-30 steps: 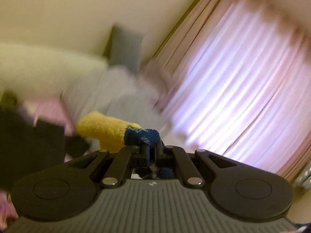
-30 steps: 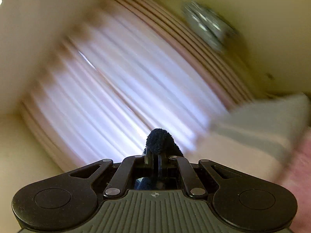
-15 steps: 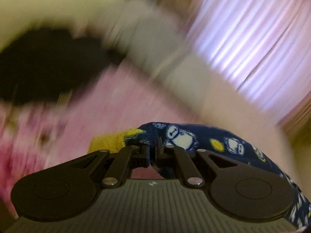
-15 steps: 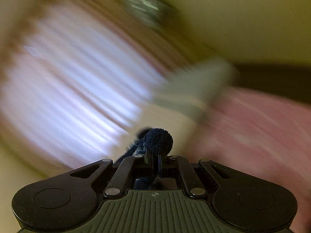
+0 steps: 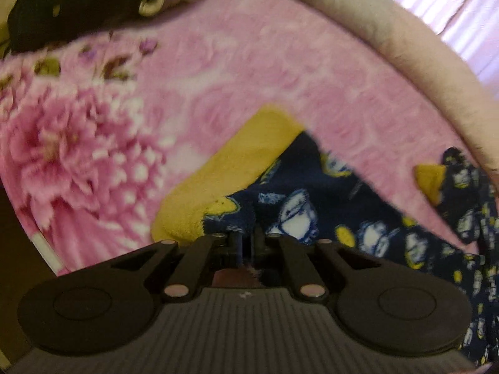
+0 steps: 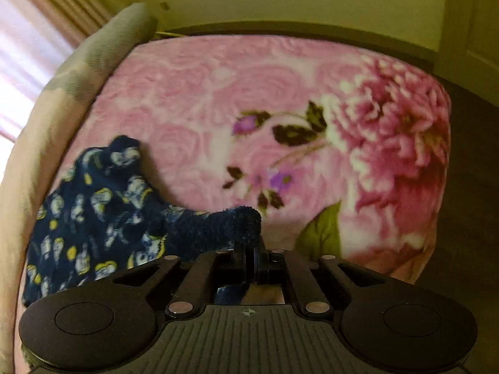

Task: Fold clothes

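Both grippers grip one navy printed garment [image 5: 368, 230] over the pink floral bed [image 6: 237, 93]; left gripper [image 5: 246, 243] jaws pinch its yellow-cuffed edge; right gripper [image 6: 249, 261] jaws pinch a navy fold.

- Left gripper [image 5: 246, 243]: jaws closed on the edge of the garment [image 5: 299, 215].
- Garment: navy fleece with a white and yellow print and a yellow cuff [image 5: 230, 174]; it lies on the blanket [image 5: 218, 71].
- Second yellow cuff [image 5: 430, 180]: right of the gripper, well apart.
- Dark item [image 5: 78, 3]: beyond the garment, at the blanket's far edge.
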Demonstrator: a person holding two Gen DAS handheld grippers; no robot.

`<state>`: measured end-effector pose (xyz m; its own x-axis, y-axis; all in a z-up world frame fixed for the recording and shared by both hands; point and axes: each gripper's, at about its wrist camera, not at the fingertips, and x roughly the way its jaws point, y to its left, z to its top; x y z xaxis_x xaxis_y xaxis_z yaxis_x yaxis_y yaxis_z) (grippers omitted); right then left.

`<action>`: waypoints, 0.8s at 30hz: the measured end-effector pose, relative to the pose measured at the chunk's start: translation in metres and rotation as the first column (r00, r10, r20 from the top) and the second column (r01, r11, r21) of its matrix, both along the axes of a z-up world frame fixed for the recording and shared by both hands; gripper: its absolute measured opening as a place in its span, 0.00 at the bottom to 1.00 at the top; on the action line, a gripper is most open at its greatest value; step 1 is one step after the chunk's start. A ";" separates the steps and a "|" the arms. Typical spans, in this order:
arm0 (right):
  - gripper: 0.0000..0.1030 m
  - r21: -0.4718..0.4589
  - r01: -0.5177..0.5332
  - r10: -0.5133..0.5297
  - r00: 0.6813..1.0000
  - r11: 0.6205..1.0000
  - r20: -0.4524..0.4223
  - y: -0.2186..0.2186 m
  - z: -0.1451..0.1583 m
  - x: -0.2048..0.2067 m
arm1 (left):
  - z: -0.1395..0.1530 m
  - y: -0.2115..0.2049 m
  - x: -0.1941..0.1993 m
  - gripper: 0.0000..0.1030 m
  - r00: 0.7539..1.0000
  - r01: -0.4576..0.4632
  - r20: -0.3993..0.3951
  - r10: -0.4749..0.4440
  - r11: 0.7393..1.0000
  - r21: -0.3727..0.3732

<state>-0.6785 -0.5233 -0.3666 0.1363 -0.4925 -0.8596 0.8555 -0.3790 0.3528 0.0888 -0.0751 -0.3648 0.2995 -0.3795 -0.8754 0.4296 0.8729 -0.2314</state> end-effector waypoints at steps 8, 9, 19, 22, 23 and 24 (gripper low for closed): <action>0.02 0.067 0.003 0.002 0.998 0.998 -0.067 0.017 0.016 0.012 | -0.017 0.011 -0.005 0.07 0.999 0.035 -0.021 -0.032 0.989 0.141; 0.03 0.096 -0.001 0.010 0.996 0.995 -0.085 0.018 0.008 0.014 | -0.024 0.010 -0.005 0.11 0.999 0.035 -0.035 -0.029 0.982 0.185; 0.72 0.200 0.153 -0.094 0.956 0.968 -0.277 0.008 0.023 0.008 | 0.004 0.013 0.005 0.26 0.982 -0.112 -0.122 0.142 0.969 0.221; 0.72 0.128 0.219 -0.190 0.961 0.967 -0.201 -0.002 0.038 0.007 | 0.021 -0.030 0.009 0.29 0.986 -0.066 -0.150 0.079 0.994 0.089; 0.72 0.121 0.224 -0.202 0.964 0.967 -0.171 -0.007 0.037 0.011 | 0.024 -0.054 0.009 0.30 0.989 -0.008 -0.148 0.015 0.999 0.047; 0.72 0.114 0.229 -0.213 0.967 0.967 -0.140 -0.012 0.036 0.016 | 0.025 -0.083 0.009 0.35 0.988 0.073 -0.135 -0.071 0.997 0.009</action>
